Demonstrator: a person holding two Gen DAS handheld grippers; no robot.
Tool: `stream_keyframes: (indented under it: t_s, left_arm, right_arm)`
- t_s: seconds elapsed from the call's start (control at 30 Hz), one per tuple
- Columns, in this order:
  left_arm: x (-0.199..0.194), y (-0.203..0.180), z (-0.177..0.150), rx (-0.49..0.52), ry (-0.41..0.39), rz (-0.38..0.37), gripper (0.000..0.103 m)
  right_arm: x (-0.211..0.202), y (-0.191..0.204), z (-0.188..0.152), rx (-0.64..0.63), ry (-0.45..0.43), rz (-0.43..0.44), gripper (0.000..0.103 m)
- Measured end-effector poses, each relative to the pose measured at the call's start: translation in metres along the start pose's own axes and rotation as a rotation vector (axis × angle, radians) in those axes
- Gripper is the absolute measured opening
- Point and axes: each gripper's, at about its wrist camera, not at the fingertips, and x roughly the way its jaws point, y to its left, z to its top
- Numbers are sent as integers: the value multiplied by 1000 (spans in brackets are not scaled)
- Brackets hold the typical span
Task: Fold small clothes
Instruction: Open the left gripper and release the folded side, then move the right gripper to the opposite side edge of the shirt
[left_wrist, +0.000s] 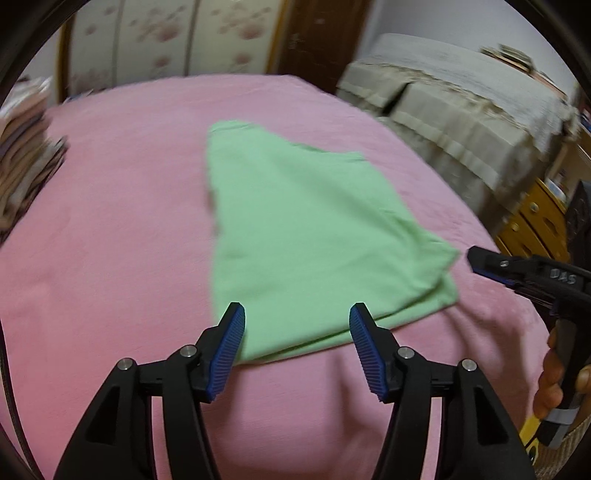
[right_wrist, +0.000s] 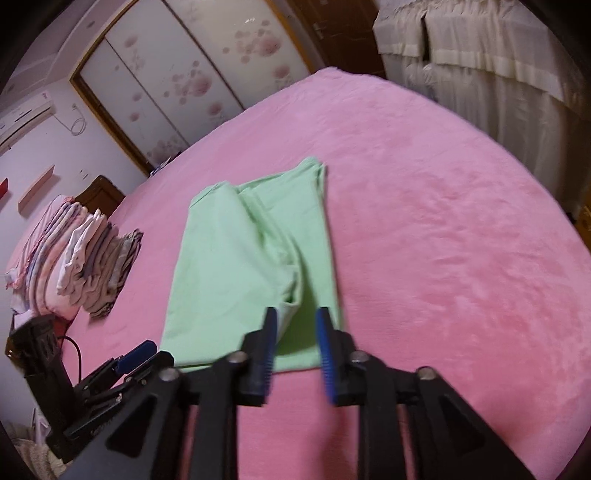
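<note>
The folded green garment (left_wrist: 295, 229) stretched lengthwise ahead of both jaws; the left gripper (left_wrist: 297, 325) gaped half-open, empty; the right gripper (right_wrist: 295, 321) stood narrowly parted, empty, nearer its hem.

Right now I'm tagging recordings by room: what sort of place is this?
Most likely a home bedroom: a bed with a pink blanket, a floral sliding-door wardrobe, and a stack of folded clothes.
</note>
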Motion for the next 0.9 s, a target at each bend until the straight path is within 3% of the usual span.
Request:
stream_keyframes:
  t_s: [0.23,0.33,0.63,0.9]
  left_arm:
    - [12,27,-2,-103,45,-20,58]
    - [19,33,-3,-133,69,-13,58]
    - [15,43,-6,-191,80,-14,57]
    - [16,44,-7,-157,142,-19,57]
  right_arm:
    - [26,5,11,14,31,20,31]
    - [28,6,10,7,33,16,5]
    - [-3,8,-12,37,-18,-5,4]
    - [26,-4,-20,33,112,-117,8]
